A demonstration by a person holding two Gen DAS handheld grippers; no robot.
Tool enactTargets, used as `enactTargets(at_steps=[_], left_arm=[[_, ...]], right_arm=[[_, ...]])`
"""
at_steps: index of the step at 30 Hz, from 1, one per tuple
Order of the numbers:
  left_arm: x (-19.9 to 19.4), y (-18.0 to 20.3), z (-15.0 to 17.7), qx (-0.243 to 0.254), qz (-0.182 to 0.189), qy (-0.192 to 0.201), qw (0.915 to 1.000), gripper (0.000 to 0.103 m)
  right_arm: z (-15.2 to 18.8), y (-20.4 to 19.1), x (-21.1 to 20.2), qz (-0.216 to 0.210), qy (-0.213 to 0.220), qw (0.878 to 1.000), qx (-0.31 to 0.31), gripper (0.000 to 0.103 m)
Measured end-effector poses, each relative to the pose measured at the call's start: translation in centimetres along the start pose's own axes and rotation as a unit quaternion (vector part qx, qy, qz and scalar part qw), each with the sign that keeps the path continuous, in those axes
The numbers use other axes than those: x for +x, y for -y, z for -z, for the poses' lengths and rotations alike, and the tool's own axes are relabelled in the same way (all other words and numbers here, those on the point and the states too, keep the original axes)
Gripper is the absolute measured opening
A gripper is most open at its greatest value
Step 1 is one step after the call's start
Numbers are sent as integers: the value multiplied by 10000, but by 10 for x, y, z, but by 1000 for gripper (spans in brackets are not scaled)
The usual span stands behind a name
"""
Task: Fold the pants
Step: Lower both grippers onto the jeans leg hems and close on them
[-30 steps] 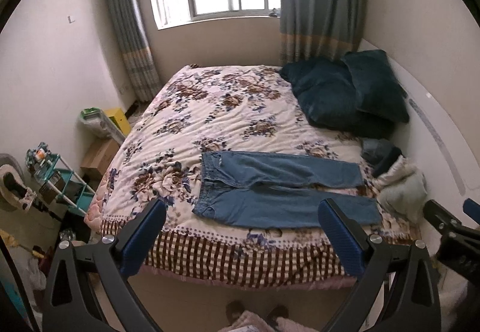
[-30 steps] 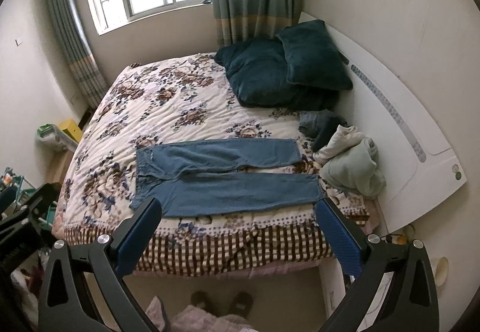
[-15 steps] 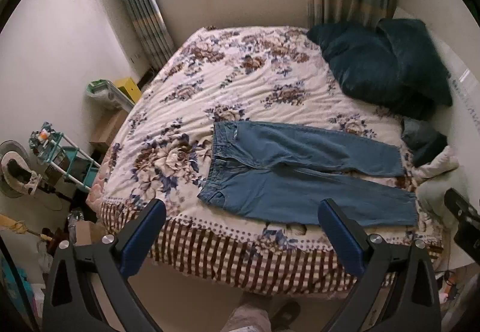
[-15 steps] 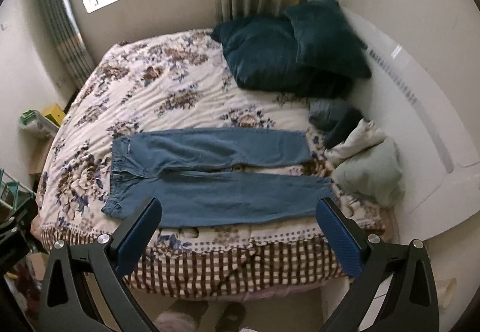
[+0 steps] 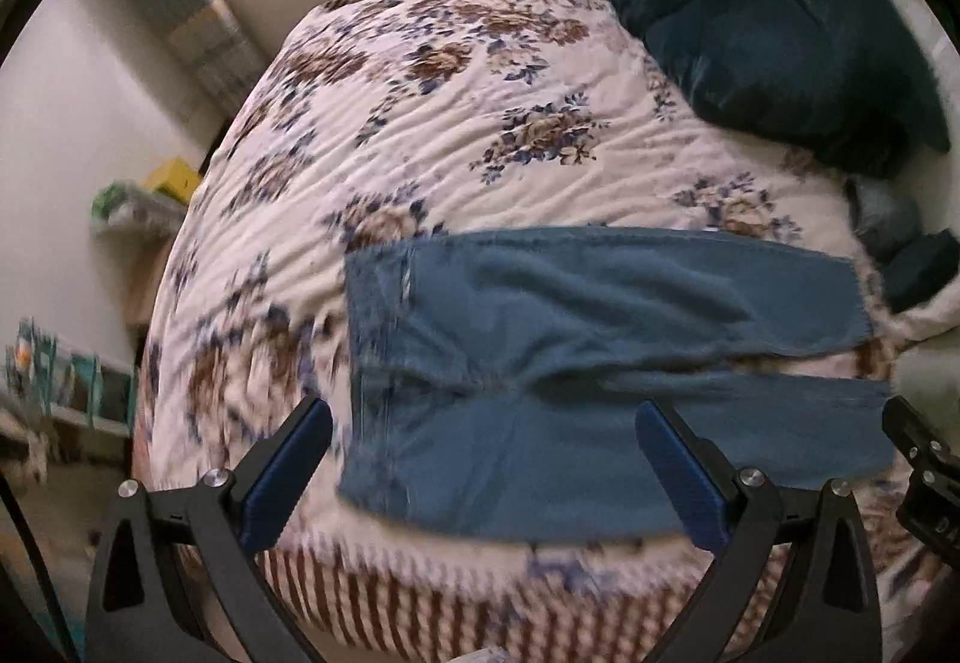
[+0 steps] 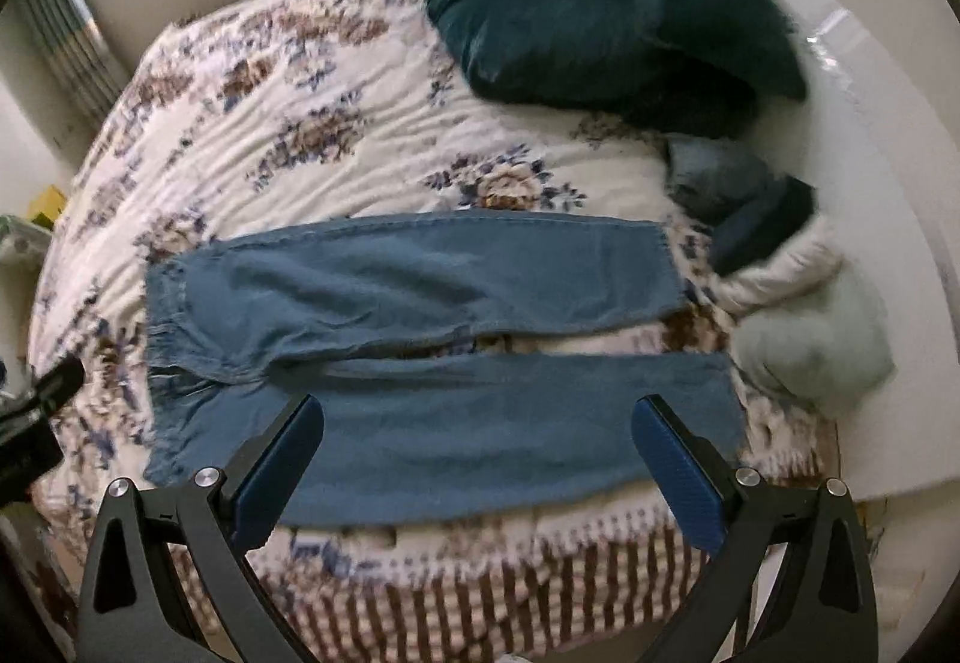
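Where pants (image 6: 432, 363) meet bedspread (image 6: 336, 123) edge, grippers gape.

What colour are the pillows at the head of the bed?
Dark teal pillows, shown best in the right wrist view.

Blue denim pants (image 5: 600, 363) (image 6: 432, 339) are lying flat and unfolded near the bed's (image 5: 468, 135) front edge, waistband pointing to nine o'clock, legs slightly parted toward three o'clock.

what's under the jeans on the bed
The jeans lie flat on the floral quilt, which shows all round them and between the legs. Anything beneath the denim itself is covered.
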State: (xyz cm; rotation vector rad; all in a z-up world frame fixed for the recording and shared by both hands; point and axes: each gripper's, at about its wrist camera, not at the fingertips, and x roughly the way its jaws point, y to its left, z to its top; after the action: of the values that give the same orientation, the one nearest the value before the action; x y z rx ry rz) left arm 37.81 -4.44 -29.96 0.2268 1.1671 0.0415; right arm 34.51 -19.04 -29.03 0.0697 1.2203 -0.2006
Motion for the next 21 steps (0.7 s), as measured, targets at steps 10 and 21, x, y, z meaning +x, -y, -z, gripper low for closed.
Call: enactTargets(at_steps=[10,21], left_arm=[[226,74,-96,2200,-223,-620,9733,103],[395,110,-129,2995,1055,-1917,9287,80]], right_arm=[[-118,-42,262,117,-1225,9827,-1384,103],[-169,-107,444,-181,-1792,9342,-3081,103]])
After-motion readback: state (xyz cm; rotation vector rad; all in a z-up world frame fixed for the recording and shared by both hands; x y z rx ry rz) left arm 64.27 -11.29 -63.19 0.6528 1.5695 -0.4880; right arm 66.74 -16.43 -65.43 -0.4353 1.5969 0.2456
